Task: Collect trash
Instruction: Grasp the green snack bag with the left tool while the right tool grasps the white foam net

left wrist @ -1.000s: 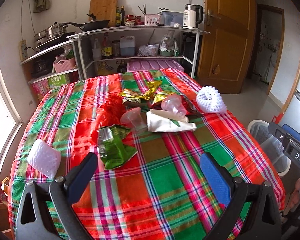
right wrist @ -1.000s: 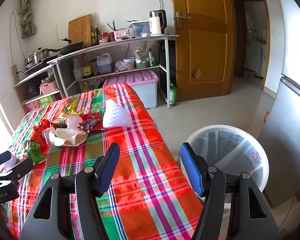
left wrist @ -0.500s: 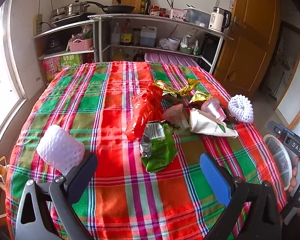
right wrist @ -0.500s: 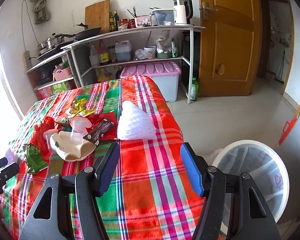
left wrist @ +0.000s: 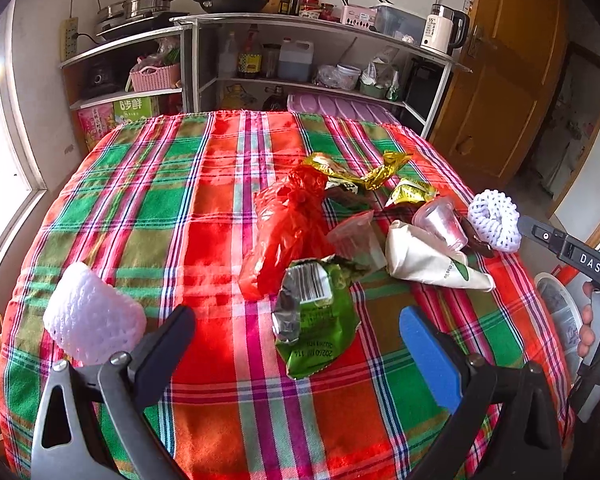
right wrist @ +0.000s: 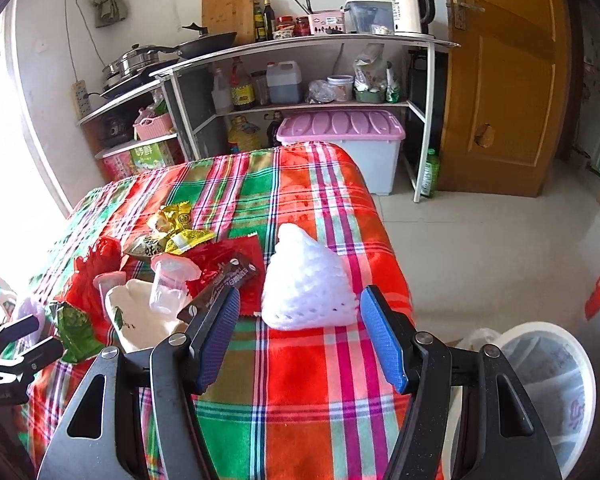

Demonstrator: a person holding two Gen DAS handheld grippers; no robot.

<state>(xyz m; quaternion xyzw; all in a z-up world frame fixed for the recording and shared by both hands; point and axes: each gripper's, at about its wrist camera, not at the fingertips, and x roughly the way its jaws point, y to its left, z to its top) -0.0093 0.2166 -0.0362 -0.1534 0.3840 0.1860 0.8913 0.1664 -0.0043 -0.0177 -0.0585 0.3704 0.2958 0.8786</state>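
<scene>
Centrally, the trash lies in a loose heap on the plaid tablecloth (left wrist: 204,208): a red bag (left wrist: 288,236), a green wrapper (left wrist: 316,320) touching its near end, gold wrappers (left wrist: 356,172) at the far side, two clear cups (left wrist: 440,224), a cream pouch (left wrist: 424,260) and a dark wrapper (right wrist: 224,284). Two white foam nets sit apart from the heap, one (left wrist: 94,314) near the left edge of the table, the other (right wrist: 306,284) near the right edge. Left gripper (left wrist: 296,344): jaws spread wide, holding nothing, with the green wrapper lying between and just beyond the fingertips. Right gripper (right wrist: 300,336): jaws likewise spread and empty, framing the right foam net, which rests on the cloth just ahead of the blue pads (right wrist: 382,340). A white bin (right wrist: 548,384) stands on the floor beside the table, to the right. Behind the table, a shelf (right wrist: 320,42) carries a kettle (right wrist: 410,6), a pan (right wrist: 208,42) and bottles.
</scene>
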